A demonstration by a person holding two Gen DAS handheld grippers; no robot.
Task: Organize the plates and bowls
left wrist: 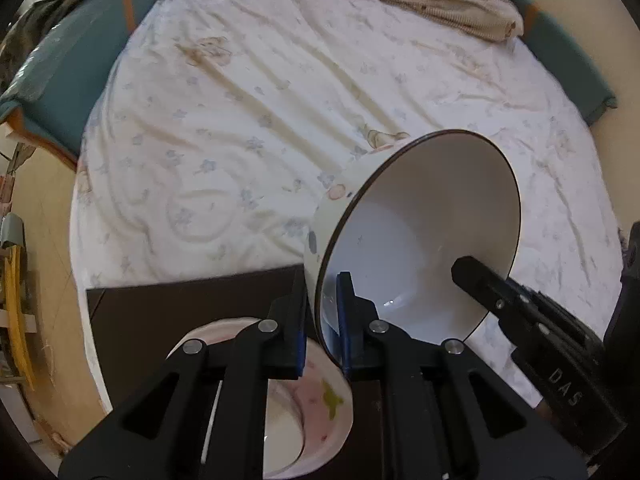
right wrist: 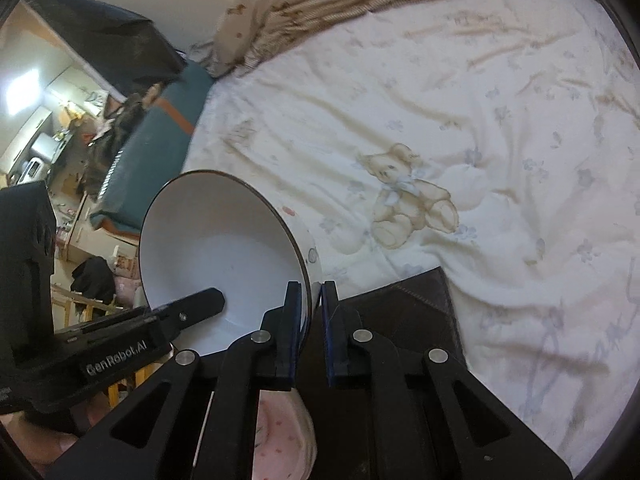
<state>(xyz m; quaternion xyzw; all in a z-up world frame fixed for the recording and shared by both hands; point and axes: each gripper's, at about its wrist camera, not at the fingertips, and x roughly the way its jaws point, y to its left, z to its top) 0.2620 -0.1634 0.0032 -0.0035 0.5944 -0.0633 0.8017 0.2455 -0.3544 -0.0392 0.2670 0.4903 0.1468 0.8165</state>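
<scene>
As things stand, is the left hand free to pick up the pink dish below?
Probably not: the left tongs are shut on the white bowl's rim, which the right tongs also clamp, above the pink dish.

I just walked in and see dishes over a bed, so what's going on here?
A person is sorting dishes with two handheld grippers. The left gripper and the right gripper are each shut on the rim of one white bowl, holding it tilted in the air. Below it, a pink-patterned bowl sits on a dark board lying on the bed sheet.
</scene>
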